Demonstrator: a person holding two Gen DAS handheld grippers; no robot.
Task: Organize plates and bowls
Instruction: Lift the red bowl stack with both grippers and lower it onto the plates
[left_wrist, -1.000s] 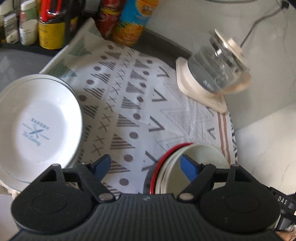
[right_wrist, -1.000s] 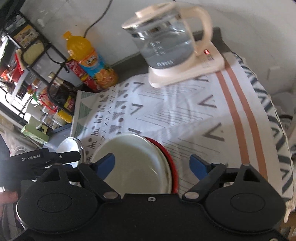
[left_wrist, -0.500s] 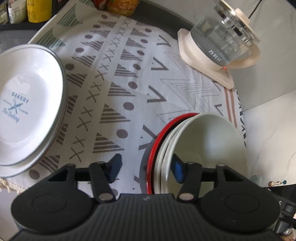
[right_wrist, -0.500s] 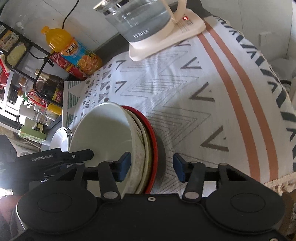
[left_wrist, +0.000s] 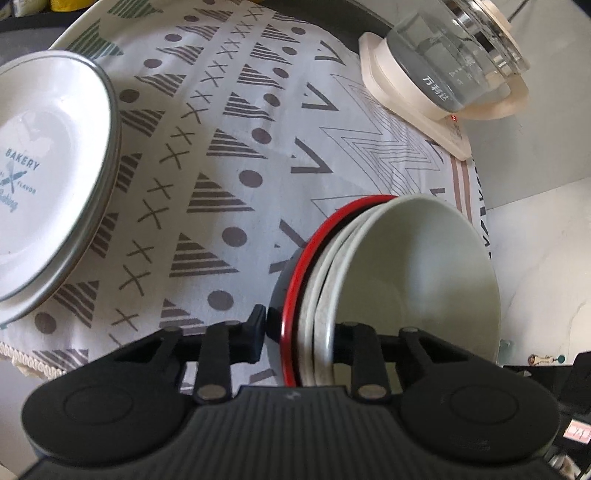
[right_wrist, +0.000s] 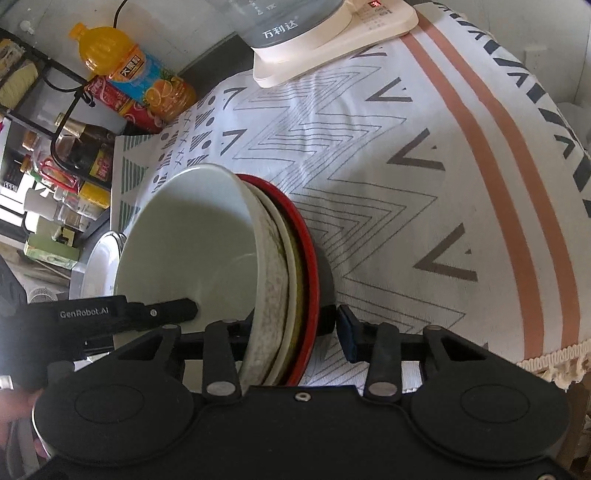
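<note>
On the left edge of the patterned white tablecloth (left_wrist: 229, 155), a stack of white enamel plates with grey rims (left_wrist: 48, 177) lies flat, the top one printed with blue "BAKERY" lettering. The cloth between that stack and the bowls carries rows of grey dots, crosses and striped triangles.

Near the front edge of the cloth stands a nested stack of bowls (left_wrist: 369, 266): a pale green-white ceramic bowl (left_wrist: 417, 258) innermost, a speckled cream bowl (right_wrist: 271, 291) under it, and a black bowl with a glossy red rim (left_wrist: 306, 266) outermost.

The left gripper (left_wrist: 299, 332) straddles the left wall of this stack. Its jaws have just been closing; the outer finger sits just beside or against the dark outside of the red-rimmed bowl, the inner one is hidden behind the rims, so I cannot tell whether the grip is firm.

The right gripper (right_wrist: 295, 325) straddles the opposite wall in the same way, and its jaws have also just been closing. Its blue-padded outer finger (right_wrist: 347, 328) stands close to the red-rimmed bowl with a narrow gap visible, so it is not clamped.

At the back right corner of the cloth sits a clear glass electric kettle on a cream base (left_wrist: 443, 74). Beyond the cloth's back left corner, an orange drink bottle (right_wrist: 125, 74) stands by a wire rack (right_wrist: 55, 122) of jars.
</note>
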